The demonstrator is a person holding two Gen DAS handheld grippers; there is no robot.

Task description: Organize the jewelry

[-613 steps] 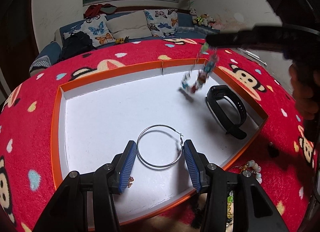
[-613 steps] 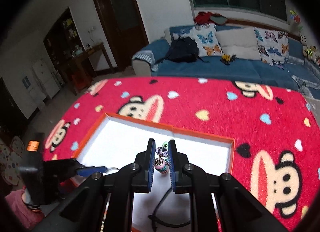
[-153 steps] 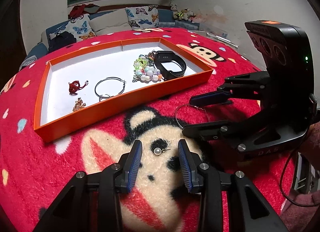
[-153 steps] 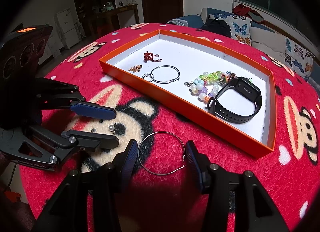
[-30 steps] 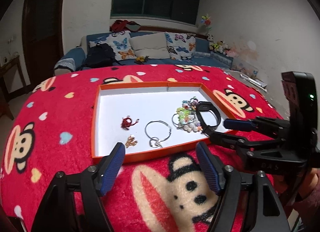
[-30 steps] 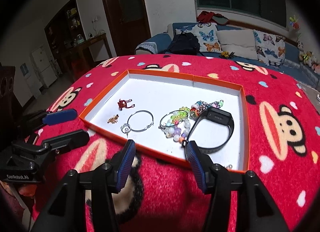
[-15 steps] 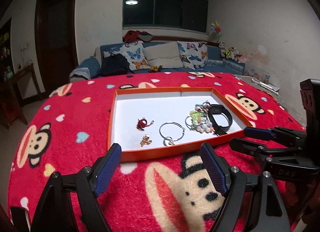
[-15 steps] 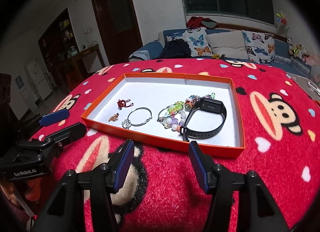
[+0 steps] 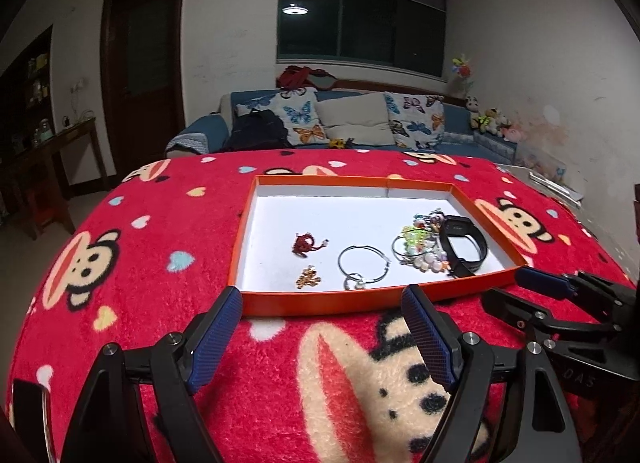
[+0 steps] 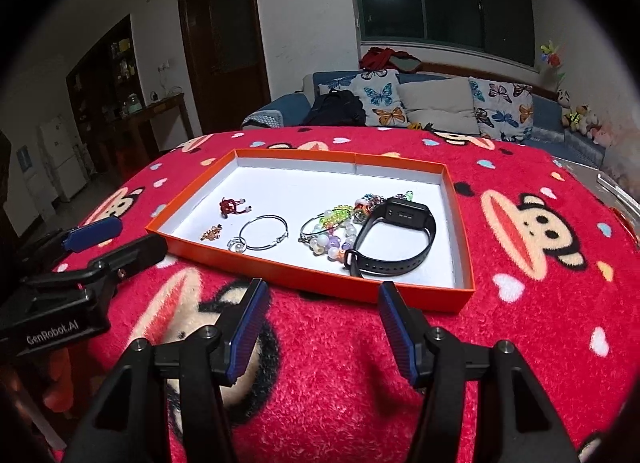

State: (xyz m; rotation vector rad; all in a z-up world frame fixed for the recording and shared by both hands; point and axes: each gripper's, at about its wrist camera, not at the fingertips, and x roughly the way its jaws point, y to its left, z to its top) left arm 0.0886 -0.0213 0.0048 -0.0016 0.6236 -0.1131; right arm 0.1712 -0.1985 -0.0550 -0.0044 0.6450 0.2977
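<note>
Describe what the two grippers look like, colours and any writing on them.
Both are black plastic with bolted, angular finger arms and ribbed blue pads. The left gripper shows white lettering, GenRobot.AI, on its body in the right wrist view. The right gripper carries faint letters, apparently DAS, on its body in the left wrist view. No cables or sleeves show.

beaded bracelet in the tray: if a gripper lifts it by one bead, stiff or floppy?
The beaded bracelet is probably floppy: its beads lie in a loose heap. It may snag, since it overlaps the thin hoop and touches the black watch band.
</note>
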